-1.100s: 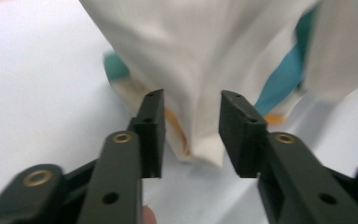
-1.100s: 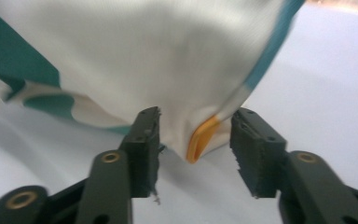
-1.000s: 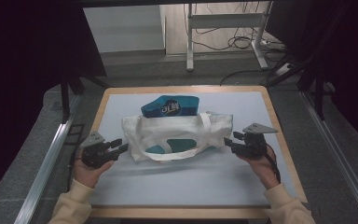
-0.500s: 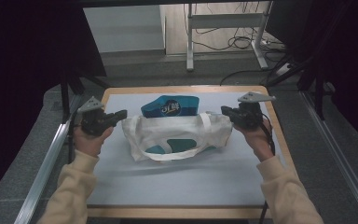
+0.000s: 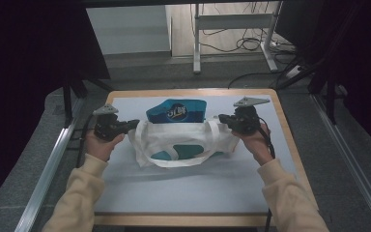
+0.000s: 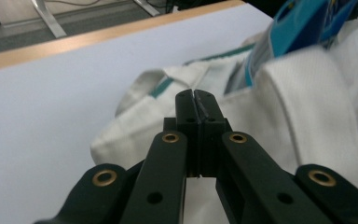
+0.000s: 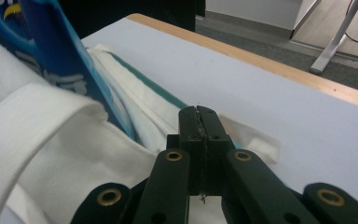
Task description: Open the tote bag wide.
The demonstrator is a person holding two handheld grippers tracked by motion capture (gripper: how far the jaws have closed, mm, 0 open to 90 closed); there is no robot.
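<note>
Up close, both gripper views show jaws pressed together beside white bag (image 6: 307,107).

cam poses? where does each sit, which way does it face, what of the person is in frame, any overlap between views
High view: above the person's side, looking forward and down on the table; both forearms, left gripper, right gripper.
Left gripper view: rides the left gripper, facing the white tote bag; own shut fingers.
Right gripper view: rides the right gripper, facing the bag's other end; own shut fingers.
Shared: bag, blue snack packet, table.
</note>
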